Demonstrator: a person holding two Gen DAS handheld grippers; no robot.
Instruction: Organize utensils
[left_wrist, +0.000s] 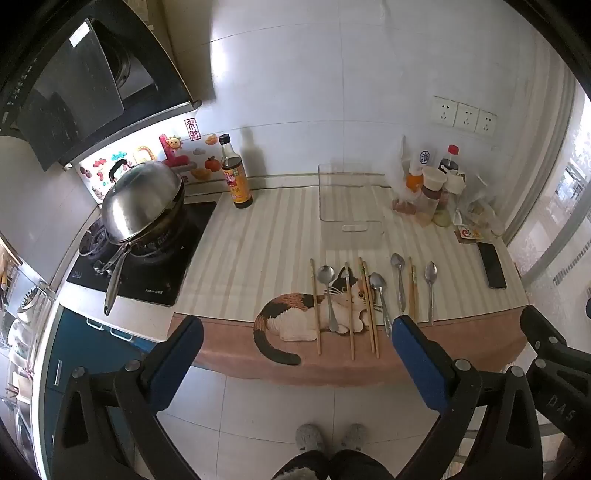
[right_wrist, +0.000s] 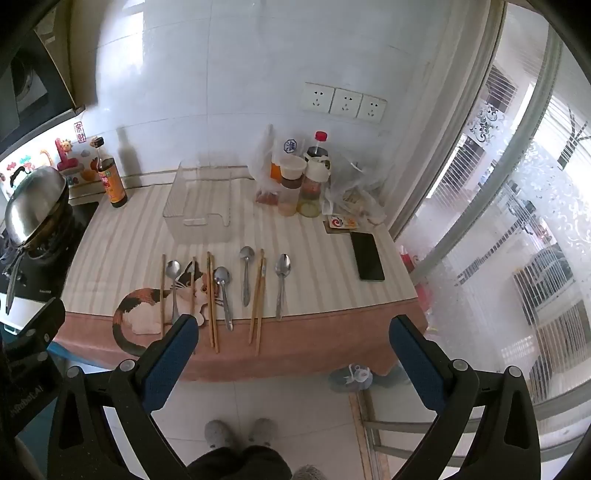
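Covering the counter, a striped cloth (right_wrist: 314, 254) with a cat picture is lying flat. A clear box (right_wrist: 199, 206) is sitting near the wall. In front of it, four spoons (right_wrist: 282, 280) and some chopsticks (right_wrist: 258, 299) are lying in a row. The left gripper (left_wrist: 295, 354) and right gripper (right_wrist: 293, 350) are both hanging back from the counter, spread wide, holding nothing.
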